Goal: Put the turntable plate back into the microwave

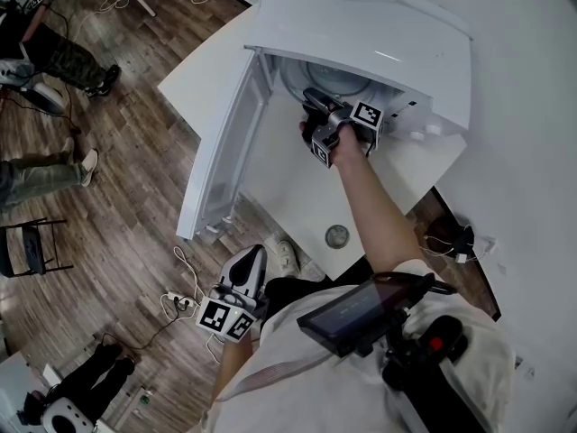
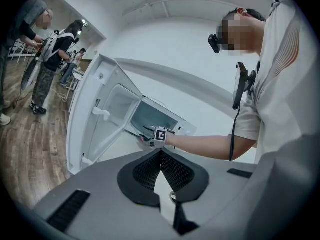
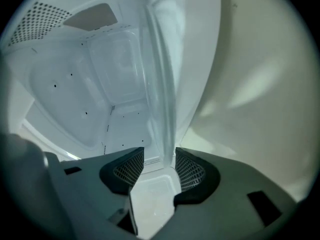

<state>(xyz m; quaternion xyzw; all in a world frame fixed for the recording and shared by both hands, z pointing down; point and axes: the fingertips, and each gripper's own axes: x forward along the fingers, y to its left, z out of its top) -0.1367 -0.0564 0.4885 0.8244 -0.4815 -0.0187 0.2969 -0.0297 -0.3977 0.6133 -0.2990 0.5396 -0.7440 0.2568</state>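
Right tongs [image 3: 159, 158] are clamped on the rim of the clear round glass turntable plate [image 3: 159, 84]. The plate shows edge-on, running from between the textured pads forward into the oven. Left tongs [image 2: 160, 153] have tips together with nothing in them, and hang low by the person's body, well apart from the white boxy microwave [image 1: 379, 43].

Step in hand, as I judge it: carrying the plate in through the opening. It is inserted but not yet set down. The plate sits inside the white cavity [image 3: 85, 99], off to one side. Cannot tell whether any edge touches a wall or the floor.

Next move calls for centring the plate over the hub in the cavity floor, lowering it flat until it seats, then parting the jaws and backing straight out. The hub itself is not visible.

Edges and room: the white hinged door [image 1: 221, 152] stands wide open on the left and is no obstruction. The cavity walls lie close round the plate, with little sideways slack. On the white table [image 1: 288, 197], a small round grey object [image 1: 336, 235] lies near the front edge, clear of the arm's path.
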